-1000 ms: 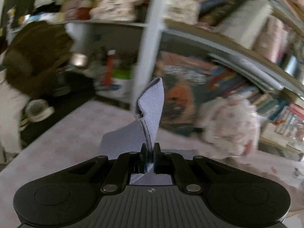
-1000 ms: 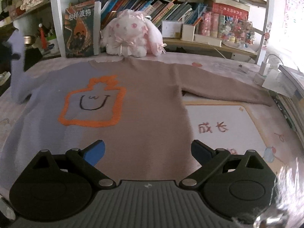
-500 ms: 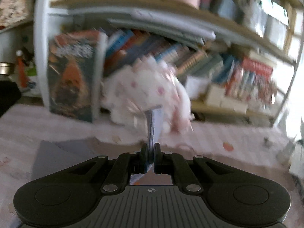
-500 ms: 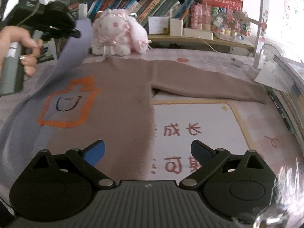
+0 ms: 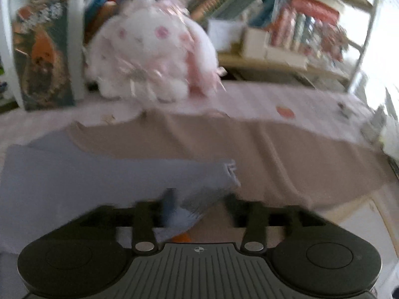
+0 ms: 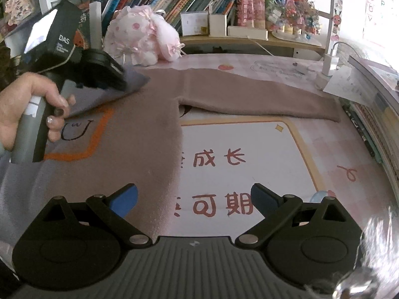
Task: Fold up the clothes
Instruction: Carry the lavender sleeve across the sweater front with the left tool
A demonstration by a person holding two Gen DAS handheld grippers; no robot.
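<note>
Pink printed table cover (image 6: 324,149) carries flat two-tone sweater (image 6: 139,134); plush rabbit (image 6: 142,42) behind collar.

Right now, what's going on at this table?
A person is folding a two-tone sweater spread flat on the table. The left gripper has laid the lavender sleeve across the sweater's chest, and its jaws are opening, with the cuff loose between them. The brown sleeve lies stretched out to the side, not yet folded. The right gripper hovers open and empty over the sweater's edge. A plush bunny sits by the bookshelf behind.
</note>
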